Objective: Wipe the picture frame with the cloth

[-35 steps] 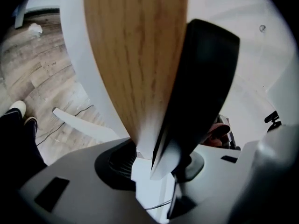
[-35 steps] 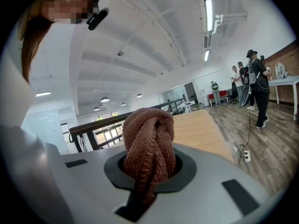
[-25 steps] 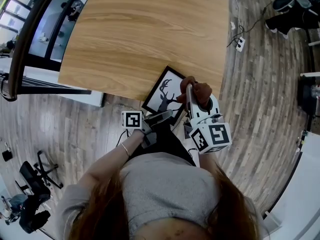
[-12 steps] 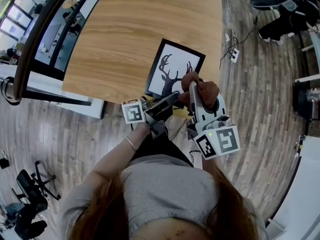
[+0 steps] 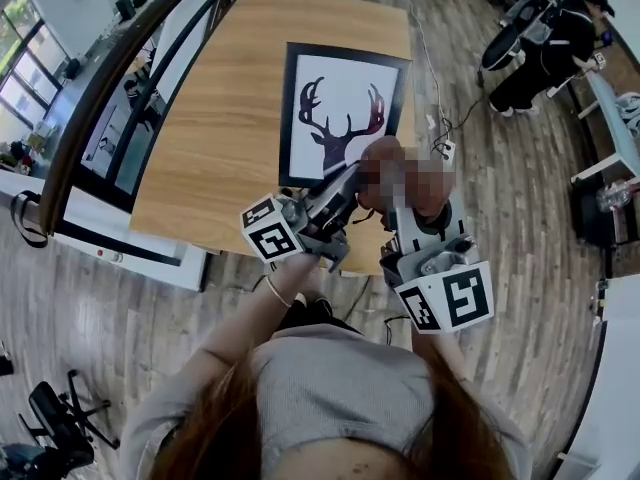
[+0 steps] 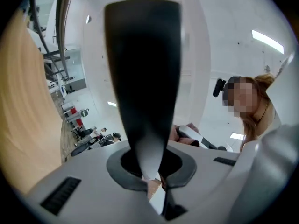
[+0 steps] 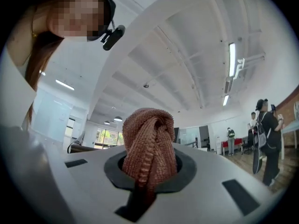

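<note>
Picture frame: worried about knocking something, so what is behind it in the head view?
Only the wooden table shows around the picture frame, held at its lower edge by the left gripper. The tabletop that the frame covers cannot be seen.

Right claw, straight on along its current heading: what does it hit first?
Nothing near, it seems: past the cloth in the right claw, only open room and far ceiling show. The picture frame isn't in line.

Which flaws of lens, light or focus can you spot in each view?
Head view: the wide lens bows the table edges. Left gripper view: the picture frame looms dark against a bright room. Right gripper view: the cloth is sharp, ceiling lights glare, corners go black.
</note>
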A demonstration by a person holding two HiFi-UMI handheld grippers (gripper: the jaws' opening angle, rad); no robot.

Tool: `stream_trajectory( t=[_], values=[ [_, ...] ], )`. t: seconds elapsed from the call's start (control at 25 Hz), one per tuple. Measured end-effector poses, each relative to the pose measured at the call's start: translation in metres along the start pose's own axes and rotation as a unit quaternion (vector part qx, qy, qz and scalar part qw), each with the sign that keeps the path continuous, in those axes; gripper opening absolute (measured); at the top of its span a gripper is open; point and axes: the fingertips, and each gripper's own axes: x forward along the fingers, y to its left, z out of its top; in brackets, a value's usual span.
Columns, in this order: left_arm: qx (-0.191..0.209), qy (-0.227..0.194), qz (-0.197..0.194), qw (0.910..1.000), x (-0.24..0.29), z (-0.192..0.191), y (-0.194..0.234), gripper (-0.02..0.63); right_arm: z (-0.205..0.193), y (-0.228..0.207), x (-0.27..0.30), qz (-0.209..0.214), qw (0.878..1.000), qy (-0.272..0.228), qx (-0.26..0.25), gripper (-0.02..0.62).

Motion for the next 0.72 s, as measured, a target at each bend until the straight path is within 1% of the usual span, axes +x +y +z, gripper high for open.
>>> stream_trajectory(
  t=[0.08, 0.2, 0.28, 0.36, 0.48, 0.6, 0.68, 0.72],
  values=[
    [0.006, 0.000, -0.004, 1.0000, 0.012, 0.014, -0.007, 0.031, 0.015, 0.001, 0.006, -0.001, 0.999, -0.010, -0.031, 0.044],
    [0.008, -0.003, 0.002, 1.0000, 0.023, 0.023, -0.012, 0.031, 0.027, 0.002, 0.013, 0.003, 0.999, -0.019, -0.044, 0.044],
    [0.019, -0.004, 0.008, 0.9998, 0.027, 0.024, -0.012, 0.031, 0.034, 0.003, 0.017, 0.010, 0.998, -0.022, -0.051, 0.044],
    [0.032, 0.004, 0.012, 0.9994, 0.029, 0.023, -0.013, 0.031, 0.046, 0.004, 0.019, 0.020, 0.997, -0.030, -0.061, 0.044],
    [0.051, 0.019, 0.013, 0.9984, 0.022, 0.015, -0.022, 0.031, 0.072, 0.015, 0.017, 0.036, 0.994, -0.061, -0.082, 0.044],
    [0.062, 0.022, 0.011, 0.9978, 0.010, 0.011, -0.031, 0.031, 0.099, 0.036, 0.027, 0.071, 0.986, -0.087, -0.125, 0.045],
    [0.065, 0.023, 0.011, 0.9976, 0.016, 0.014, -0.031, 0.031, 0.118, 0.040, 0.052, 0.090, 0.976, -0.087, -0.176, 0.046],
    [0.064, 0.024, 0.012, 0.9976, 0.023, 0.017, -0.029, 0.031, 0.129, 0.039, 0.068, 0.091, 0.971, -0.089, -0.204, 0.046]
  ],
)
